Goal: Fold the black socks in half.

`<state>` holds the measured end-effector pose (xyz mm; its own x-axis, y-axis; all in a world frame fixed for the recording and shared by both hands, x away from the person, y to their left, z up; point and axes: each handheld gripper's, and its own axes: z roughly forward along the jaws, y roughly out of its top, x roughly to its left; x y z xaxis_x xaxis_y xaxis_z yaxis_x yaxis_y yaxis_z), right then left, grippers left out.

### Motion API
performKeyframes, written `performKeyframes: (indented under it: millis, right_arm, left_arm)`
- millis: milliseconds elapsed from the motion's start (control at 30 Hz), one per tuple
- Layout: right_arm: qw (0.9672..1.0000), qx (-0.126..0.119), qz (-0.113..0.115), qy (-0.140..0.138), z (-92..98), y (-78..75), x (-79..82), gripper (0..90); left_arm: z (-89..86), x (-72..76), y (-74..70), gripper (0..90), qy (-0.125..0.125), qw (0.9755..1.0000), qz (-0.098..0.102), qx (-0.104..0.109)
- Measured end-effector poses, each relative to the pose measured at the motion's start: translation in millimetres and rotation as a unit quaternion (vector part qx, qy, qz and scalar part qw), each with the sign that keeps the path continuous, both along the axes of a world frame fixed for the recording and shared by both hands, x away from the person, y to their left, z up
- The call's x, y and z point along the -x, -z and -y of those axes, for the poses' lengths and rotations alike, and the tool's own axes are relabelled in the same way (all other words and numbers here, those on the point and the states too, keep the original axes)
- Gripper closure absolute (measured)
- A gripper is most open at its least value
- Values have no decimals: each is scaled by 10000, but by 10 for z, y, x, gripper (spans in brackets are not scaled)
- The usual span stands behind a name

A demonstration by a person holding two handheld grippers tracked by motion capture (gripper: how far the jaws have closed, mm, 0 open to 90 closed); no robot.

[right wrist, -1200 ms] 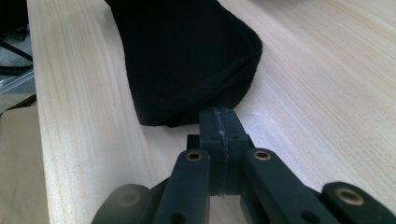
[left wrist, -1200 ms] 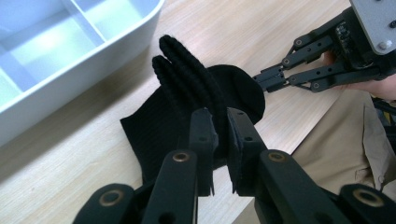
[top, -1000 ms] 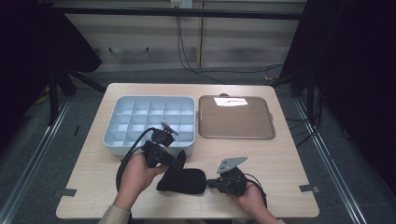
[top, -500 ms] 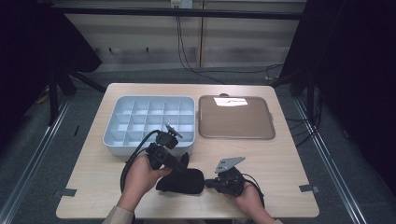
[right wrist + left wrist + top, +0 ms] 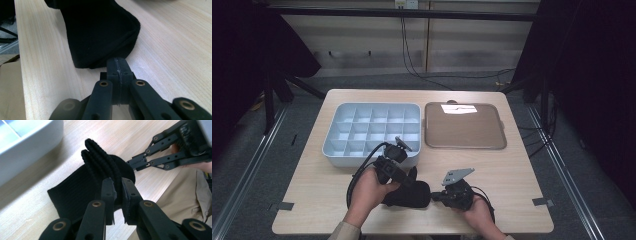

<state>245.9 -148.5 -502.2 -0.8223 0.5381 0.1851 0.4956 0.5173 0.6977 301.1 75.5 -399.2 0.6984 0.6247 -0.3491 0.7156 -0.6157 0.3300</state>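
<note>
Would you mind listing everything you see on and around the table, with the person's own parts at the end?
Black sock: one, black, near table edge, between both grippers.
Compartment tray: one, pale blue-grey, left half of table.
Flat tray: one, brown, right of the compartment tray.
Table: one, light wood.
Left gripper: one, black, shut on the sock's ribbed cuff.
Right gripper: one, black, shut at the sock's other end.
Hands: two, bottom edge.

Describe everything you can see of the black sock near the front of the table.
The black sock is dark ribbed knit, folded over into a soft, bunched bundle. It lies on the wooden table, in front of the grey tray. The left gripper pinches its ribbed cuff folds; the right gripper sits shut at its rounded end, apparently nipping the edge.
</note>
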Motion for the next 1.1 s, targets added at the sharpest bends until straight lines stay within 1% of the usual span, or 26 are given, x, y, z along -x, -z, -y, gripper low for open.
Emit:
performKeyframes:
  millis: [67,133,200,233,267,333,400,433,467,533,567,600,667,733,867,900,933,967,1067,1100]
  right_arm:
    - [10000,-2,2,0,-1,0,1,900]
    - [10000,-7,1,3,-2,1,0,900]
    - [10000,-11,1,1,-3,2,0,900]
    - [10000,-11,3,3,-3,2,0,900]
    - [10000,-11,10,5,-3,3,0,900]
    - [10000,-11,11,3,-4,3,0,900]
    - [10000,-16,0,8,-3,3,0,900]
    - [10000,-13,11,9,-4,3,0,900]
    - [10000,-13,13,8,-4,3,0,899]
    - [10000,-10,13,7,-4,3,1,899]
    - [10000,-14,12,9,-4,3,1,899]
    - [10000,-18,4,10,-4,3,2,899]
    - [10000,-18,-4,15,-5,3,4,899]
    - [10000,-22,-3,14,-5,4,3,899]
    - [10000,-23,3,16,-7,5,2,899]
    - [10000,-23,0,19,-9,4,4,899]
    - [10000,-22,5,15,-10,4,4,899]
    - [10000,-21,-21,24,-12,3,7,899]
    - [10000,-10,-11,10,-12,3,7,897]
    - [10000,9,15,0,-12,4,6,897]
  left_arm:
    - [6,9,28,815,-28,10000,-21,-1]
    - [4,9,51,814,20,10000,-47,-35]
    - [9,12,73,813,39,10000,-42,-26]
    - [16,14,81,813,28,10000,-76,-10]
    - [19,16,88,813,62,9999,-62,-49]
    - [34,22,104,813,22,10000,-70,-42]
    - [43,20,111,812,72,9999,-78,-76]
    - [54,24,121,812,55,9999,-78,-60]
    - [59,22,125,812,96,9999,-80,-98]
    - [75,31,136,811,51,9999,-95,-85]
    - [81,30,143,811,83,9999,-93,-90]
    - [80,21,151,811,171,9997,-101,-109]
    - [97,33,167,808,80,9998,-134,-92]
    - [102,28,180,808,139,9997,-130,-121]
    - [123,39,201,807,103,9998,-125,-119]
    - [122,34,205,807,147,9997,-126,-130]
    - [136,42,219,807,90,9998,-137,-132]
    - [139,41,227,805,99,9998,-130,-150]
    - [161,41,265,792,129,9997,-177,-128]
    - [164,42,270,773,128,9996,-202,-131]
